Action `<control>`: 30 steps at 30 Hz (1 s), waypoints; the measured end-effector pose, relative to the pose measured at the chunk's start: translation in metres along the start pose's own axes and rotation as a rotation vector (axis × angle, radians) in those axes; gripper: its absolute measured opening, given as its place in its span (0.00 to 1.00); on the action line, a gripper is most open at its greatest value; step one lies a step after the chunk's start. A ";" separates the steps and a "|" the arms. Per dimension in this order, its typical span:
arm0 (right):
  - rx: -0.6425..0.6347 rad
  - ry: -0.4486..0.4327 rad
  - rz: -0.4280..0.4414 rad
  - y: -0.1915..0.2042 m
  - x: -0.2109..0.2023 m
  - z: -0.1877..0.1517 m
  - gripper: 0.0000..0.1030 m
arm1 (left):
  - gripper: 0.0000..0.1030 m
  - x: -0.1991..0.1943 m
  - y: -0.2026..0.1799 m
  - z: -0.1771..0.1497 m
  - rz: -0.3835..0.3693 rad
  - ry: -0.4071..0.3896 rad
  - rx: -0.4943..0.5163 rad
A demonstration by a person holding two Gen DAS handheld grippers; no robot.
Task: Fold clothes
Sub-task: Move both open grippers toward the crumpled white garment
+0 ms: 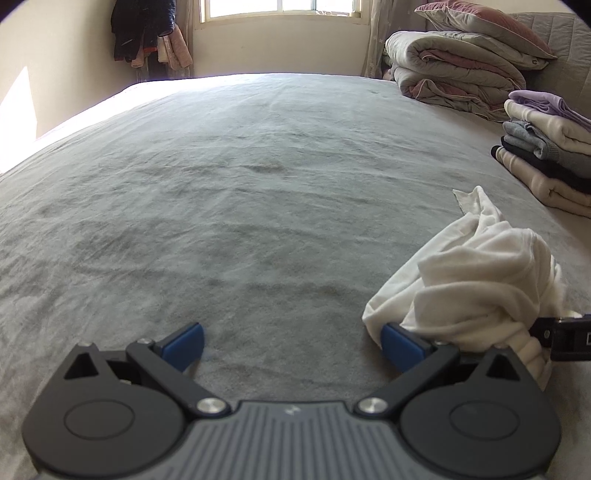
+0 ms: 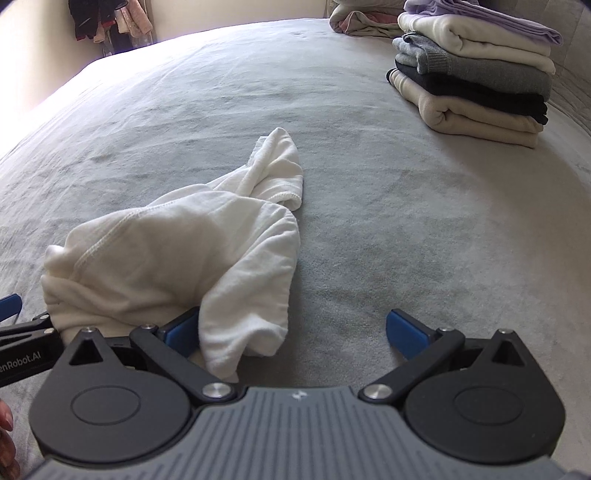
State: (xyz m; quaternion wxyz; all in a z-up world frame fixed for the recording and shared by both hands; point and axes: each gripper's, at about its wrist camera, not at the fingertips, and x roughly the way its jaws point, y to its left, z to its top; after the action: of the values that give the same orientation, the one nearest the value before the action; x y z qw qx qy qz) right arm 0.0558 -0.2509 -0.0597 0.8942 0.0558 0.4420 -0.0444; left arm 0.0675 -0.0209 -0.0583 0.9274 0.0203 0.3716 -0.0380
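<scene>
A crumpled white garment lies bunched on the grey bed cover. My right gripper is open; the garment's near fold drapes over its left blue fingertip, and nothing sits between the fingers. In the left wrist view the same white garment is heaped at the right, touching the right blue fingertip of my left gripper, which is open over bare bed cover. The garment's sleeve end points away across the bed.
A stack of folded clothes stands at the far right of the bed, also the folded stack. Folded quilts and a pillow lie behind it. Clothes hang in the far corner by a window.
</scene>
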 end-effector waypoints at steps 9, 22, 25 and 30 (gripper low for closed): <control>-0.001 -0.018 0.012 0.000 -0.003 -0.001 1.00 | 0.99 -0.003 0.004 0.004 -0.035 0.060 0.037; 0.073 -0.111 0.101 -0.009 -0.039 -0.003 1.00 | 0.99 -0.045 0.020 0.005 -0.146 0.033 -0.001; 0.072 -0.135 0.112 -0.009 -0.044 -0.003 0.93 | 0.99 -0.051 0.022 0.007 -0.155 0.019 -0.016; 0.095 -0.141 0.113 -0.012 -0.043 -0.004 0.73 | 0.99 -0.061 0.024 0.011 -0.187 -0.011 -0.041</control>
State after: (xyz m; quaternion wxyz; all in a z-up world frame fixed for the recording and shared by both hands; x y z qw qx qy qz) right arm 0.0249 -0.2608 -0.0281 0.9205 0.1199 0.3714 -0.0187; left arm 0.0328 0.0051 -0.0080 0.9221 -0.0338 0.3675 -0.1168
